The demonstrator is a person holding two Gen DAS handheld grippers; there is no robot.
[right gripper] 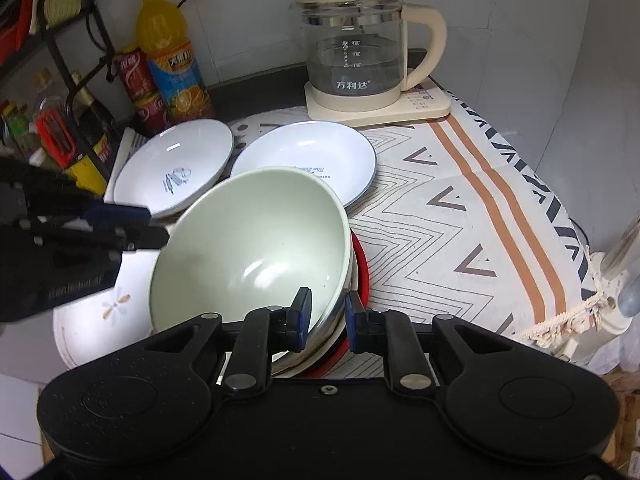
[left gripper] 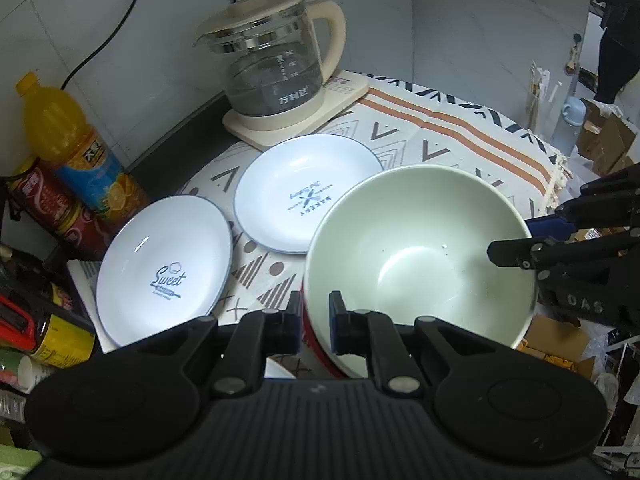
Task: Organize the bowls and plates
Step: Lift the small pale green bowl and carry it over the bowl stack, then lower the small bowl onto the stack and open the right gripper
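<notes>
Spread over the table: a patterned cloth [right gripper: 460, 208] with zigzag lines and two orange stripes running from near to far. At the far edge, partly on the cloth, a glass kettle [right gripper: 356, 44] upright on its cream base, handle to the right in the right wrist view.

Near the front, the pale green bowl [right gripper: 248, 248], round, so with no long axis; mouth facing up but tipped, its opening leaning toward the left in the right wrist view, high rim on the right. Under it, nested, further bowl rims, the outermost red [right gripper: 360, 264]. Seated beside or over a white floral dish [right gripper: 100, 316]; cannot tell which.

Behind the bowl, two white plates lying flat, side by side: the "Sweet" plate [left gripper: 164, 268] on the left, the "BAKERY" plate [left gripper: 304, 192] to its right, edges near but apart.

Against the wall at the left, an orange juice bottle [left gripper: 68, 140] standing upright.

Left gripper [left gripper: 314, 320]: jaws nearly together, pinching the bowl's near rim, one pad inside, one outside. Right gripper [right gripper: 328, 316]: jaws narrow, clamped over the stacked rims on the opposite side.
</notes>
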